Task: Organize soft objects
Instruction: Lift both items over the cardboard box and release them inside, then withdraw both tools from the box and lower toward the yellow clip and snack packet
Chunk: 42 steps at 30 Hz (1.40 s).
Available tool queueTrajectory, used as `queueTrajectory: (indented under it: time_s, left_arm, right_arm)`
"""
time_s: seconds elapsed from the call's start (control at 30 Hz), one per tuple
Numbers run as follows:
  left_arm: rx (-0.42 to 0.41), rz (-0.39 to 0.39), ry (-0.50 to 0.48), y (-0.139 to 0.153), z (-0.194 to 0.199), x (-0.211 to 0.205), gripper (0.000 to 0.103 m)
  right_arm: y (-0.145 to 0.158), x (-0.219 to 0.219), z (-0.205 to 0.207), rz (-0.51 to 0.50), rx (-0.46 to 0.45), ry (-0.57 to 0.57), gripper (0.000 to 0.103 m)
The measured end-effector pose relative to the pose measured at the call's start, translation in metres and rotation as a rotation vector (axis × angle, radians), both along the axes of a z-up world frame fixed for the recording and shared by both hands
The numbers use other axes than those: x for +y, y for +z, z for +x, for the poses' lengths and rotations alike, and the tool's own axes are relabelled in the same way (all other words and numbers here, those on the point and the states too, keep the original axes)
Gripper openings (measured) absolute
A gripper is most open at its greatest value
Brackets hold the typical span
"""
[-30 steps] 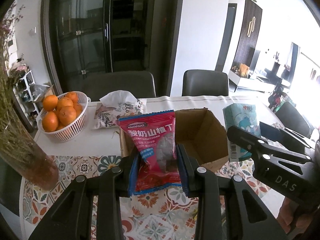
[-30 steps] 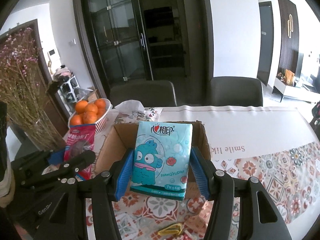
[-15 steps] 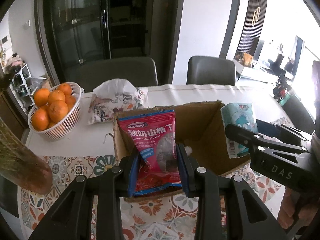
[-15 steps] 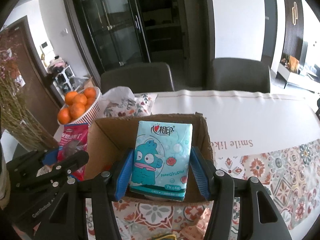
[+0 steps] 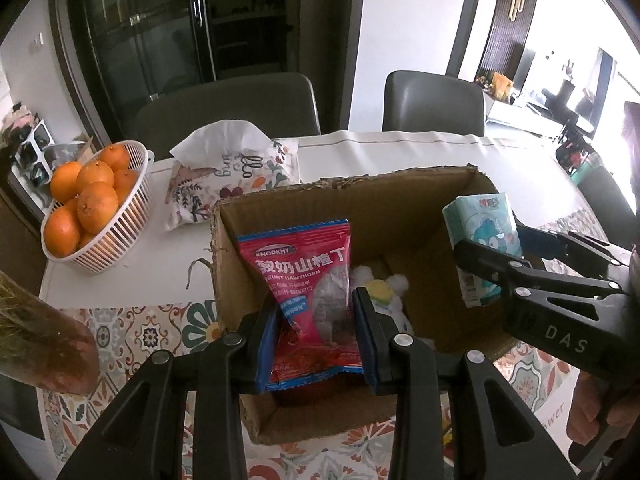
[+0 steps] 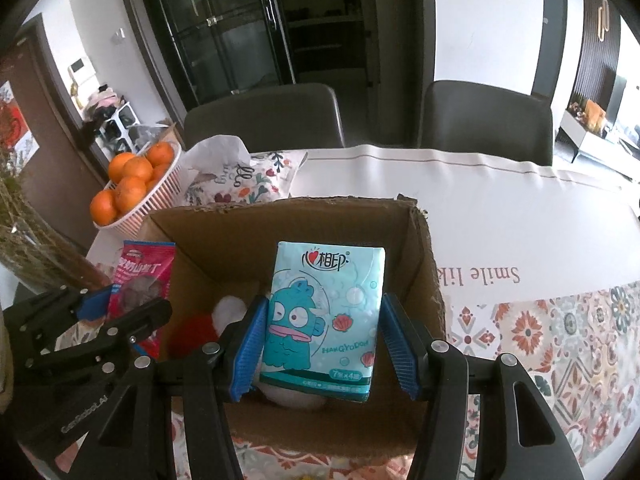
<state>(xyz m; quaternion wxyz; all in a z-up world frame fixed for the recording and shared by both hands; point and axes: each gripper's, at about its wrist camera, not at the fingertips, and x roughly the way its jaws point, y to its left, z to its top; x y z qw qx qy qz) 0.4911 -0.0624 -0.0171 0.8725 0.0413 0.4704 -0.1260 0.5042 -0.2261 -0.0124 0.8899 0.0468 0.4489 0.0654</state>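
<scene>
My left gripper (image 5: 318,316) is shut on a red snack bag (image 5: 304,280) and holds it upright over the left part of an open cardboard box (image 5: 400,196). My right gripper (image 6: 322,316) is shut on a teal tissue pack (image 6: 324,312), held upright above the same box (image 6: 424,256). Each gripper shows in the other's view: the right one (image 5: 516,252) with its pack (image 5: 484,240), the left one (image 6: 124,300) with its bag (image 6: 140,276). A plush toy, white, red and yellow, (image 5: 384,292) lies on the box floor (image 6: 228,312).
A white basket of oranges (image 5: 88,216) and a floral tissue pouch (image 5: 232,172) stand behind the box on the left. A vase of dried flowers (image 5: 44,340) is near left. Two grey chairs (image 5: 432,104) line the far table edge. A hand (image 5: 596,420) grips the right tool.
Both grippers have moved forward and down with their loads, from in front of the box to above its opening. The plush toy inside has come into view.
</scene>
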Motion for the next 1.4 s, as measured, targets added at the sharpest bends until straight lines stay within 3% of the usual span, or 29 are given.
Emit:
queueTrajectory:
  time_s: [0.1, 0.2, 0.23, 0.53, 0.87, 1.4]
  left_arm:
    - [0.020, -0.003, 0.007, -0.003, 0.005, 0.000, 0.038]
    - [0.013, 0.011, 0.021, -0.003, 0.005, 0.001, 0.056]
    - [0.004, 0.017, 0.027, -0.002, 0.003, 0.001, 0.057]
    - [-0.051, 0.009, 0.017, 0.016, -0.023, -0.003, 0.057]
    - [-0.107, 0.017, -0.034, 0.035, -0.063, -0.017, 0.057]
    - [-0.122, 0.027, -0.104, 0.035, -0.121, -0.044, 0.057]
  right_arm:
    - [-0.004, 0.000, 0.007, 0.011, 0.014, 0.001, 0.060]
    - [-0.006, 0.000, 0.011, 0.004, 0.026, 0.000, 0.063]
    - [-0.006, 0.000, 0.011, 0.001, 0.025, -0.001, 0.064]
    - [0.006, -0.009, -0.008, -0.009, -0.020, -0.059, 0.064]
    - [0.032, -0.017, -0.055, -0.025, -0.092, -0.097, 0.064]
    - [0.039, -0.041, -0.124, -0.046, -0.123, -0.135, 0.064]
